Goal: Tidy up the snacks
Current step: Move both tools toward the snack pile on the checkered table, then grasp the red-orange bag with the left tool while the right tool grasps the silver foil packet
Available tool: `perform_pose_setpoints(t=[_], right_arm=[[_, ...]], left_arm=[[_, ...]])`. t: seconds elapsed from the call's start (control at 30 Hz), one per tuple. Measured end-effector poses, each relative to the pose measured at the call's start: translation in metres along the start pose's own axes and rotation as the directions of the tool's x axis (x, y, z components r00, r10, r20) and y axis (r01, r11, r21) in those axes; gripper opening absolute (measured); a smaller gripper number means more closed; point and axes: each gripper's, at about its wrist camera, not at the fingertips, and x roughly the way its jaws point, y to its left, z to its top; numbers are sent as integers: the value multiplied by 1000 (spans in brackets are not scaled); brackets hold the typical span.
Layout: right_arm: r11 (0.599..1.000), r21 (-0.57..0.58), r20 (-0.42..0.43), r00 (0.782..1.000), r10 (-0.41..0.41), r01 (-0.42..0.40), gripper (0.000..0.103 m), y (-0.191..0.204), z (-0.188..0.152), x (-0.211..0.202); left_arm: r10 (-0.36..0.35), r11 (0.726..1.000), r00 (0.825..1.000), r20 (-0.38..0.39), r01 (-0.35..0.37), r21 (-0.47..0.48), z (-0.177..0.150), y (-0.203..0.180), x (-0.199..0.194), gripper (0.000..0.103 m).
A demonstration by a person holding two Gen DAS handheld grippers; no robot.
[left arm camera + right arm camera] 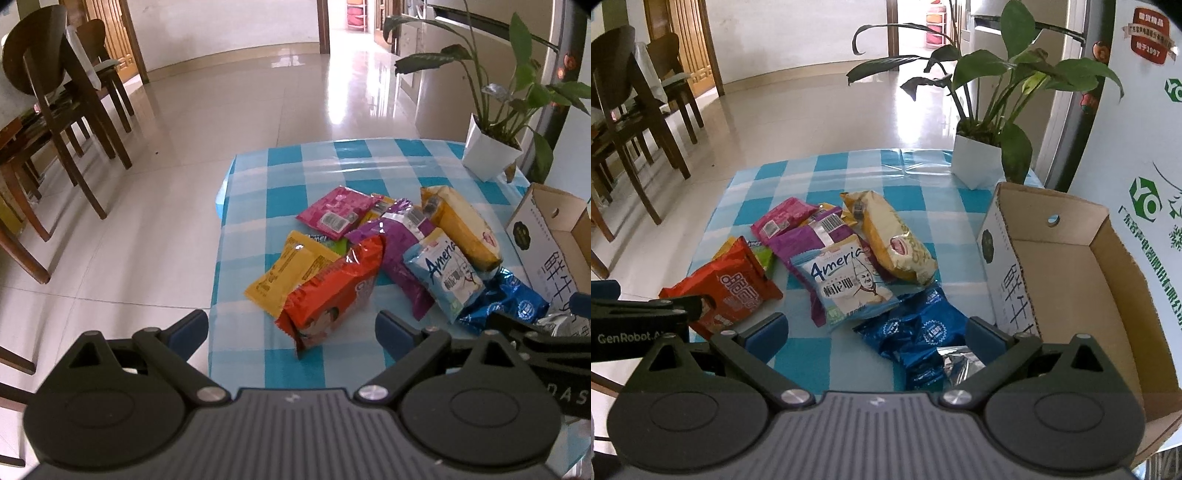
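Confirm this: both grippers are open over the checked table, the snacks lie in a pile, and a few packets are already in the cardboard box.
Wrong on one point: the cardboard box holds no packets; the right wrist view shows its inside bare. The left gripper and right gripper are open, and the snacks lie piled on the table.

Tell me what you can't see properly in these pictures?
- Green packet: both views, mostly hidden under the yellow packet and red packet.
- Cardboard box: left wrist view, cut off by the right edge; right wrist view, near corner hidden behind the right gripper.
- Silver wrapper: partly behind the gripper's fingers; contents unclear.
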Motion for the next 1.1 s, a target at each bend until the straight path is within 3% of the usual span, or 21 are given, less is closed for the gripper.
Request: perform_pose_setpoints(t=[0.57,0.73,0.93,1.1], right_arm=[[991,-37,33,991,129,-127,103,-25,-15,-12],[984,-73,46,985,164,-161,103,-32,-24,-21],[978,-126,39,984,172,-166,101,-36,-38,-25],[979,-119,47,984,170,-164,95,-39,-40,-24]], left_arm=[[-28,998,1000,-13,29,49,6,8,18,96],[-40,999,999,13,40,-14,23,26,22,96],[-129,985,992,-6,128,-115,37,43,33,96],[-174,982,985,0,174,-80,40,27,36,96]])
